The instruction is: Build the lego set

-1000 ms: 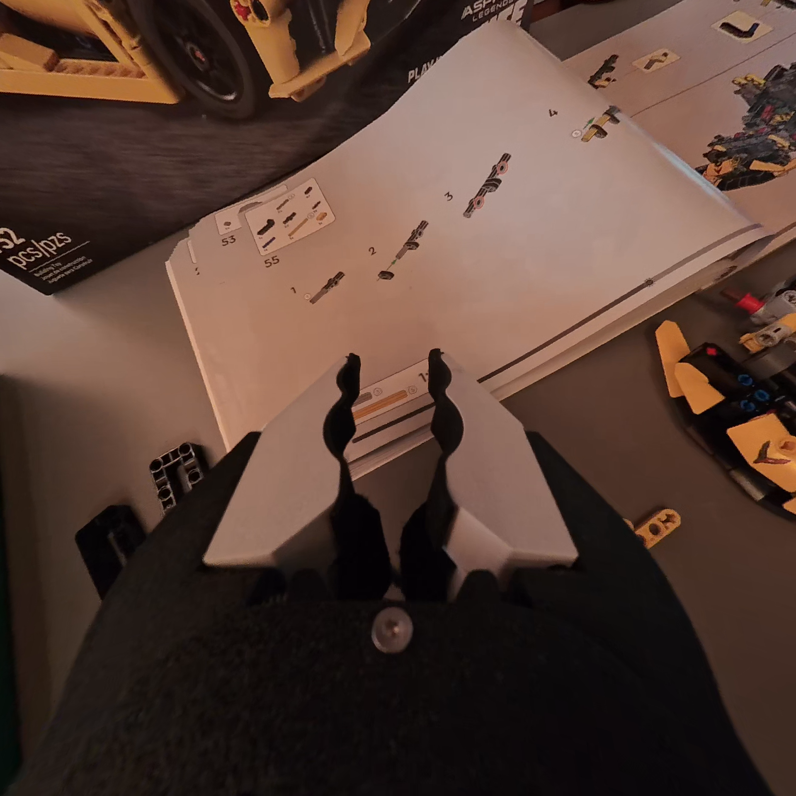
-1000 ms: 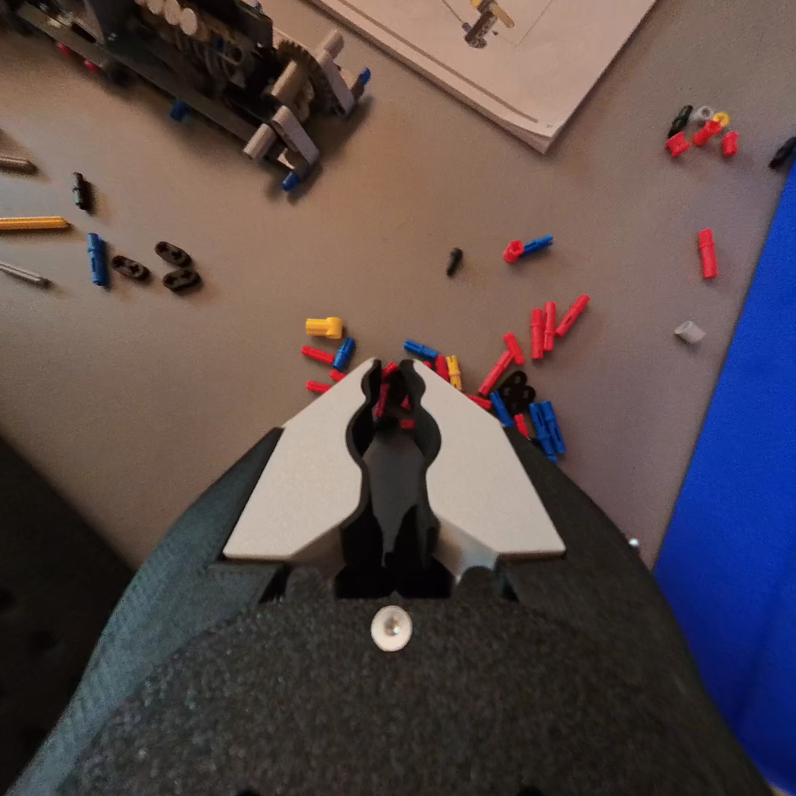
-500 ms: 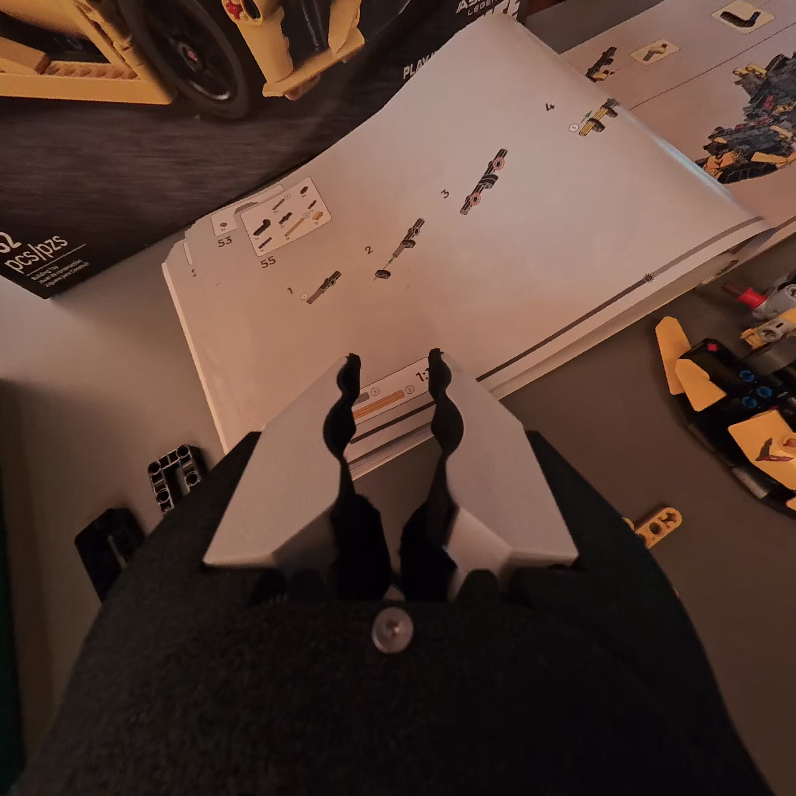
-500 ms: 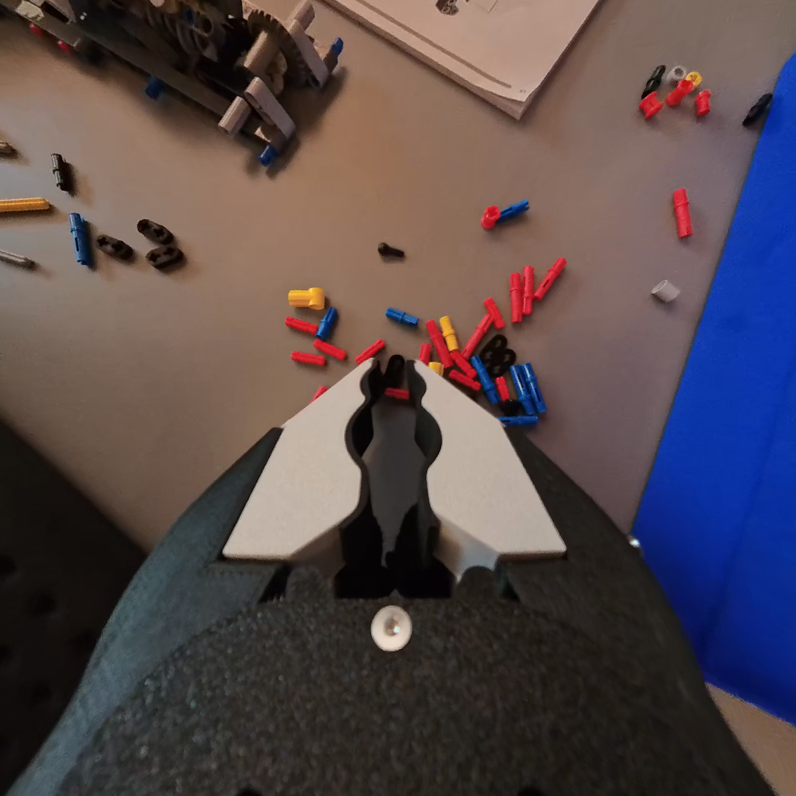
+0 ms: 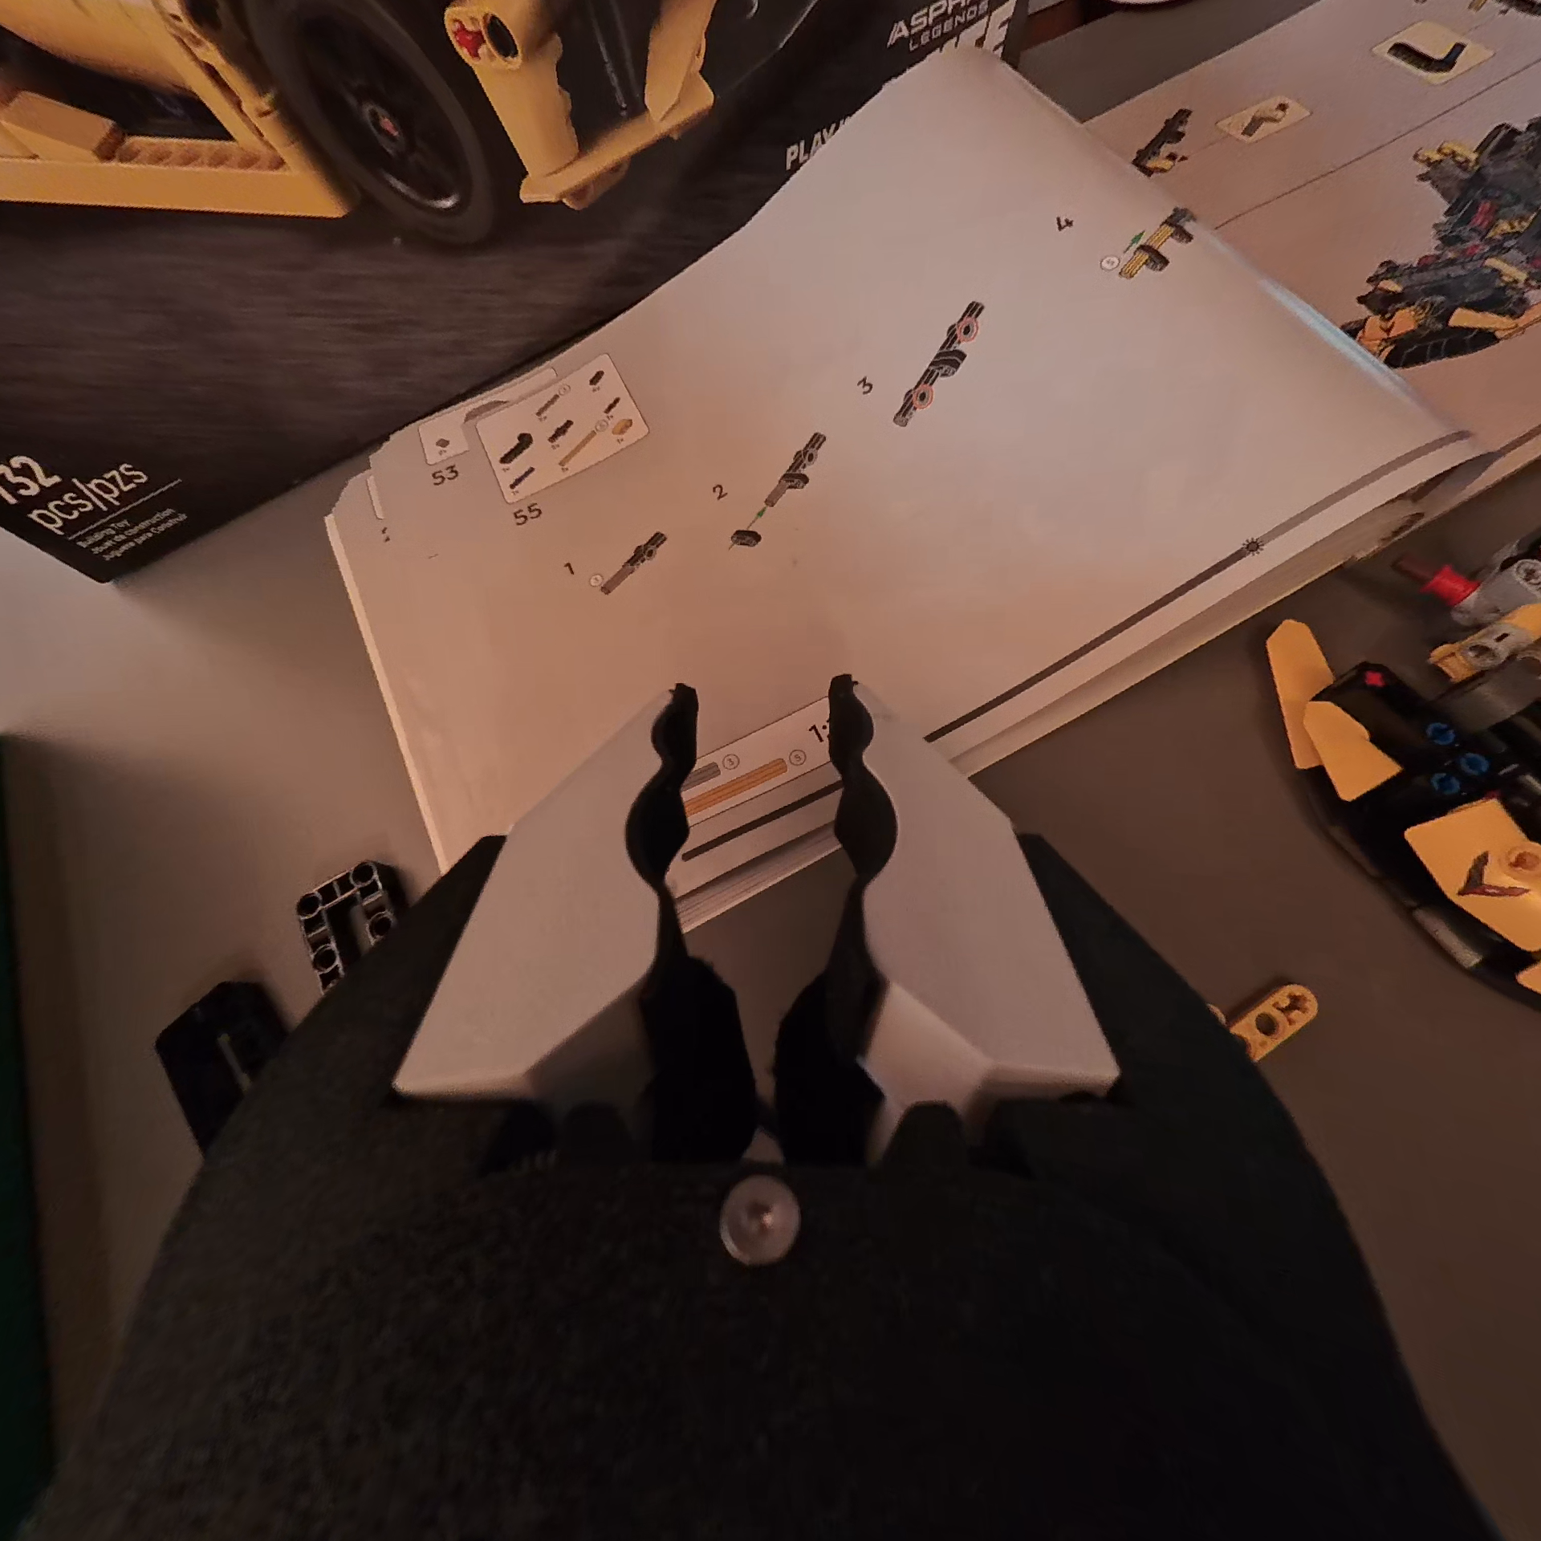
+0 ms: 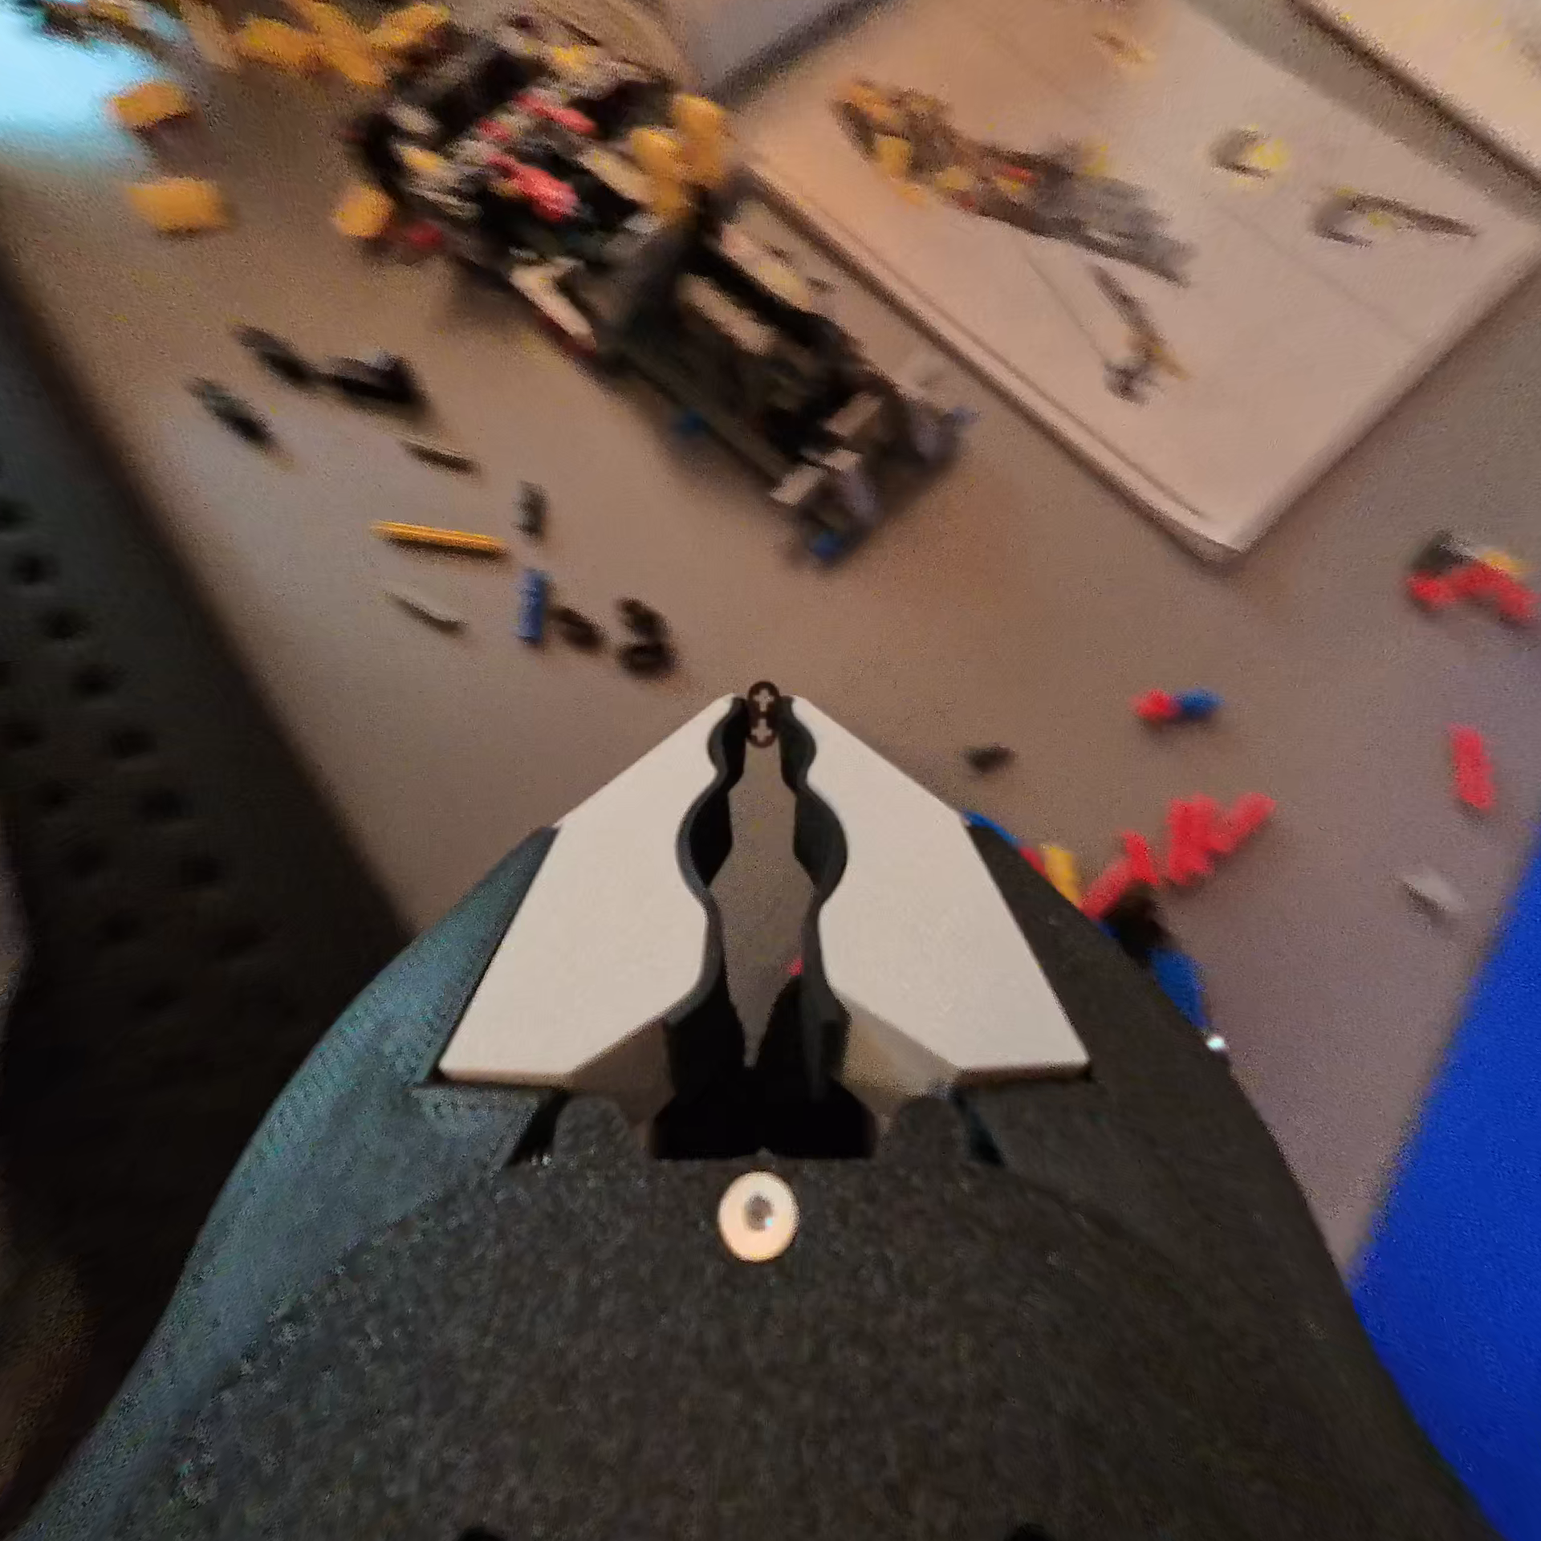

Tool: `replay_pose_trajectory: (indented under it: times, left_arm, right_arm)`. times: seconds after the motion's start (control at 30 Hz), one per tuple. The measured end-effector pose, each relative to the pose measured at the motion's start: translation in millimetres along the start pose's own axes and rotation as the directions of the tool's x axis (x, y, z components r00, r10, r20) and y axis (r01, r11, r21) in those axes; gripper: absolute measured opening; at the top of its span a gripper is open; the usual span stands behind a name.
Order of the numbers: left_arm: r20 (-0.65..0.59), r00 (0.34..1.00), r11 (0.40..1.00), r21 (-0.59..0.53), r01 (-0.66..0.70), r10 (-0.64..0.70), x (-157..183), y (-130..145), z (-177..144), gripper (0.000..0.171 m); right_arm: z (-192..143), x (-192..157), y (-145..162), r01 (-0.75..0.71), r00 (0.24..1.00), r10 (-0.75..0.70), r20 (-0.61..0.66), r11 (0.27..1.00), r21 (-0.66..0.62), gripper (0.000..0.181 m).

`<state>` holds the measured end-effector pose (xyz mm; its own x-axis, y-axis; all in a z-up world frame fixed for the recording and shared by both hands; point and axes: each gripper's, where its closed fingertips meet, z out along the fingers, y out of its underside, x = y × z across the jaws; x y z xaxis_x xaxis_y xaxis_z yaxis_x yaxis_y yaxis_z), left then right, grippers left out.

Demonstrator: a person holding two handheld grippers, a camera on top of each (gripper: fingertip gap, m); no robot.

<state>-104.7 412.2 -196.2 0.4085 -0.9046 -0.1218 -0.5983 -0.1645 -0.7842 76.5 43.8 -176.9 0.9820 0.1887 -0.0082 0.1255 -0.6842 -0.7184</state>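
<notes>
- My right gripper (image 6: 762,705) has its jaws pinched on a small black connector (image 6: 762,710), a two-hole piece standing upright at the very tips, lifted clear of the bench (image 6: 875,634).
- My left gripper (image 5: 763,696) has its jaws spread with nothing between them, hanging over the near edge of the open manual (image 5: 834,500).
- Beyond my right tips, the right wrist view is blurred: a few black links (image 6: 642,638) and a blue pin (image 6: 531,594) lie just ahead, with a yellow axle (image 6: 438,538) a little farther.
- Red, blue and yellow pins (image 6: 1167,842) lie scattered to my right, near the blue mat (image 6: 1468,1167) at the bench's right edge.
- The half-built car (image 6: 650,250) sits toward the far side, beside the manual's right-hand page.
- By my left gripper, a black frame piece (image 5: 346,921) lies near the manual's near-left corner, and a small yellow beam (image 5: 1267,1013) lies to the right.
- The box (image 5: 250,250) lies at the far left, partly under the manual.
</notes>
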Motion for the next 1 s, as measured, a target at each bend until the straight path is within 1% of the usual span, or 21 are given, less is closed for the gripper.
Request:
replay_pose_trajectory:
  times: [0.03,0.1,0.17,0.27,0.4,0.47,0.6,0.7,0.8,0.9,1.0]
  left_arm:
    - [0.0,1.0,1.0,-0.001,-0.001,0.001,0.1,0.1,0.1,0.029]
    - [0.002,1.0,1.0,0.001,-0.001,0.001,-0.2,-0.3,0.5,0.029]
    - [0.005,1.0,1.0,-0.002,0.003,-0.003,-1.7,0.9,1.3,0.029]
    - [0.013,1.0,1.0,0.006,0.021,-0.021,-6.4,1.4,0.4,0.029]
    - [0.016,0.999,0.998,0.024,0.05,-0.051,-11.4,-1.3,-3.1,0.028]
    - [0.025,0.998,0.998,0.033,0.054,-0.055,-14.4,-2.7,-4.5,0.028]
    - [0.028,0.997,0.997,0.017,0.071,-0.072,-16.8,1.6,-0.4,0.027]
    - [-0.005,0.996,0.995,0.04,0.094,-0.094,-11.1,-3.8,-2.6,0.027]
    - [-0.011,0.996,0.994,0.064,0.087,-0.086,-8.2,-10.4,-6.3,0.027]
    - [0.005,0.997,0.993,0.086,0.08,-0.08,-11.8,-14.1,-7.4,0.026]
    - [-0.006,0.993,0.989,0.091,0.119,-0.119,-15.4,-14.0,-7.9,0.026]
  right_arm:
    - [5.8,-18.6,-2.8,0.013,0.997,-0.012,0.071,1.0,-0.012,0.006]
    - [18.5,-44.0,1.2,0.055,0.988,-0.046,0.144,0.996,-0.063,0.006]
    - [29.0,-56.6,8.0,0.107,0.983,-0.09,0.157,0.989,-0.104,0.007]
    - [38.4,-70.1,12.5,0.155,0.977,-0.133,0.167,0.98,-0.123,0.007]
    - [46.2,-67.2,19.3,0.199,0.977,-0.184,0.104,0.968,-0.156,0.007]
    - [47.6,-66.3,17.7,0.187,0.98,-0.175,0.095,0.973,-0.136,0.007]
    - [47.9,-65.7,18.1,0.105,0.99,-0.089,0.107,0.984,-0.147,0.007]
    - [48.6,-64.6,17.2,0.053,0.994,-0.038,0.103,0.988,-0.142,0.007]
    - [49.1,-64.4,16.4,-0.021,0.993,0.037,0.112,0.99,-0.142,0.007]
    - [49.2,-64.1,16.3,-0.035,0.994,0.049,0.097,0.989,-0.144,0.007]
    - [50.2,-63.4,16.0,-0.027,0.999,0.033,0.038,0.989,-0.145,0.007]
